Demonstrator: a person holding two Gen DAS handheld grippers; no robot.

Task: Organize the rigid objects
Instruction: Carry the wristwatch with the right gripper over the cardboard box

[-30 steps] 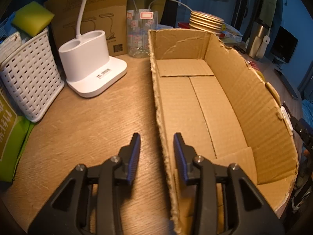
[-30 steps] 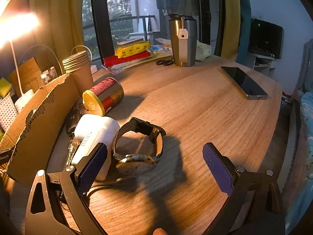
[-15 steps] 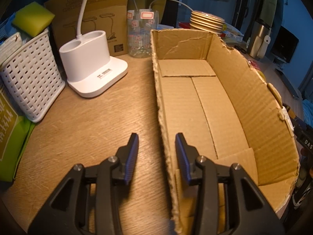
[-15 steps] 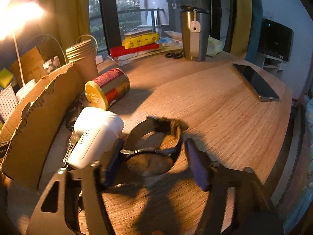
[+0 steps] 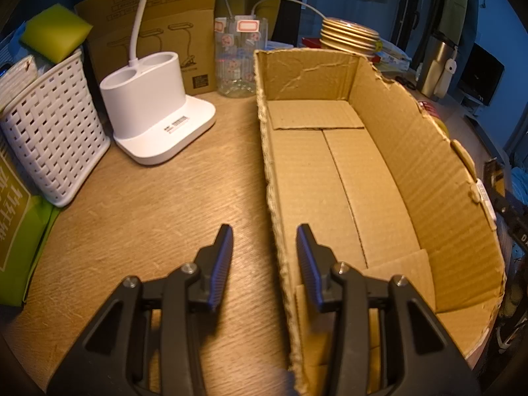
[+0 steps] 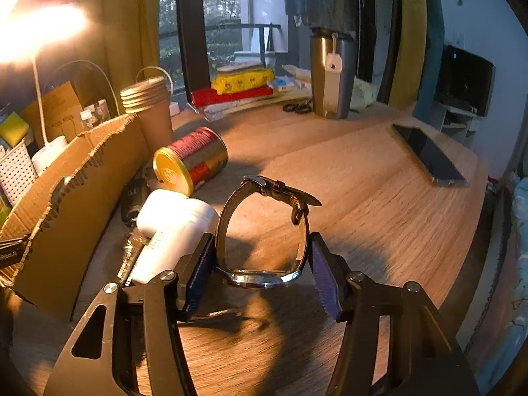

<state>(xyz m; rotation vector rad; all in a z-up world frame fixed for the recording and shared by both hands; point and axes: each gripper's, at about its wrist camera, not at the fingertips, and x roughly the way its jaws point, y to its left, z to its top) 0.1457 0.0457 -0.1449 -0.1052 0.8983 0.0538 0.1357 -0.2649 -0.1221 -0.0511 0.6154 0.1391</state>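
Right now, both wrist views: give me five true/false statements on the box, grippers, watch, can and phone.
1. The cardboard box holds nothing. True.
2. The right gripper is shut on the white bottle. False: it clamps the wristwatch; its jaws have just been closing.
3. The red can stands upright. False: it lies on its side.
4. The left gripper straddles the box's near wall without pinching it. True.
5. The phone sits in the box. False: it lies on the table.
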